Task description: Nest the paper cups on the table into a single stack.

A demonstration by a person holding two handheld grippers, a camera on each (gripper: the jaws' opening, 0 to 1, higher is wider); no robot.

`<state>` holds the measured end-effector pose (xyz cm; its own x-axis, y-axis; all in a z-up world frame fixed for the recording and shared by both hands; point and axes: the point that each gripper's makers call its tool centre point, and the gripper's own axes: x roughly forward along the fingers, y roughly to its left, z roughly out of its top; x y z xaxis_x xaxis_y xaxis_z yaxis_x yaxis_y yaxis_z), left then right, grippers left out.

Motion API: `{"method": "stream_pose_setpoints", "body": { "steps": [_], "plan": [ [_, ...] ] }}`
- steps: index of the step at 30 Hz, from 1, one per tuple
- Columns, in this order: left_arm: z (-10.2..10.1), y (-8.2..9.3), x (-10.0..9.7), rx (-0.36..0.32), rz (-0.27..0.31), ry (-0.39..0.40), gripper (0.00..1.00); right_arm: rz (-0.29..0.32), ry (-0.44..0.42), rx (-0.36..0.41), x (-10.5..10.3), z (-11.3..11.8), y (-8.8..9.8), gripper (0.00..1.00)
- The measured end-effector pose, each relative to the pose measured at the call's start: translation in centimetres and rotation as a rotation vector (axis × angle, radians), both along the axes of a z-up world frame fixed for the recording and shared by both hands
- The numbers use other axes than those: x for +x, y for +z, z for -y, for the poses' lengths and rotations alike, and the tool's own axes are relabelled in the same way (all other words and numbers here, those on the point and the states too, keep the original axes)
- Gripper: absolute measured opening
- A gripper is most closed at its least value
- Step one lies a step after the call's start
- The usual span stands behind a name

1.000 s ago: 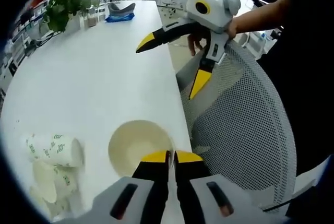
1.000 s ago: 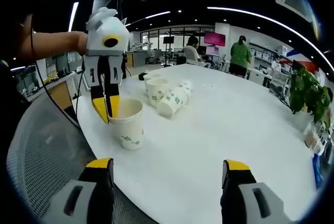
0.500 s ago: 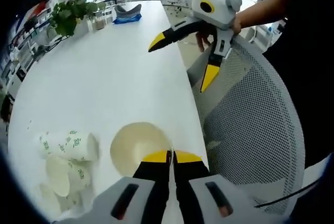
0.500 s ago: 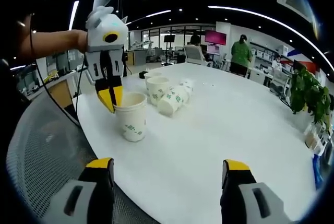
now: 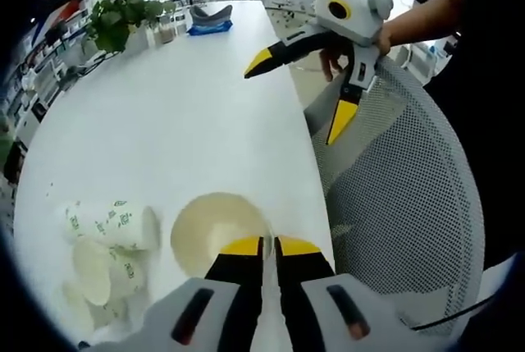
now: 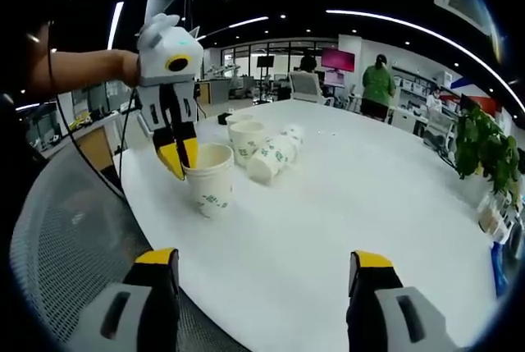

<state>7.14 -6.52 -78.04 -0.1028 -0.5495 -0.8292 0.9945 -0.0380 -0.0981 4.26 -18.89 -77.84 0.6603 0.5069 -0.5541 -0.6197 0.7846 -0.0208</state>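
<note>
A white paper cup with green print (image 5: 205,229) stands upright near the table's edge, and my left gripper (image 5: 268,245) is shut on its near rim. The right gripper view shows that cup (image 6: 212,188) with the left gripper (image 6: 180,159) pinching its rim from above. Several more cups lie on their sides or stand in a cluster (image 5: 102,241) beside it, seen farther back in the right gripper view (image 6: 262,151). My right gripper (image 6: 262,260) is open and empty above the table's near edge. It hangs open (image 5: 299,93) over that edge in the left gripper view too.
The white table (image 6: 344,212) runs far back. A grey mesh chair (image 5: 402,196) sits against its edge, under the grippers. A potted plant (image 5: 115,20) and a blue item (image 5: 209,28) stand at the far end. People stand in the background (image 6: 377,85).
The left gripper has carried the held cup a little farther onto the table, toward the cup cluster. My right gripper has stayed open and still.
</note>
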Motion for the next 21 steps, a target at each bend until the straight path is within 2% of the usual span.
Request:
{"method": "stream_pose_setpoints", "body": {
  "steps": [3, 8, 11, 16, 21],
  "plan": [
    [0.2, 0.6, 0.1, -0.042, -0.007, 0.022, 0.11, 0.001, -0.001, 0.002, 0.0, 0.0, 0.0, 0.86],
    [-0.1, 1.0, 0.6, -0.074, -0.014, 0.057, 0.15, 0.001, 0.0, 0.002, 0.0, -0.1, 0.1, 0.86],
    [0.1, 2.1, 0.7, -0.119, -0.025, 0.089, 0.17, 0.001, 0.002, 0.003, 0.0, -0.1, 0.1, 0.86],
    [0.1, 3.6, 1.1, -0.206, -0.078, 0.155, 0.21, 0.0, 0.003, 0.004, 0.0, -0.2, 0.1, 0.86],
    [-0.7, 4.4, 1.8, -0.233, -0.065, 0.188, 0.27, 0.0, 0.004, 0.007, 0.0, -0.1, 0.0, 0.86]
  ]
}}
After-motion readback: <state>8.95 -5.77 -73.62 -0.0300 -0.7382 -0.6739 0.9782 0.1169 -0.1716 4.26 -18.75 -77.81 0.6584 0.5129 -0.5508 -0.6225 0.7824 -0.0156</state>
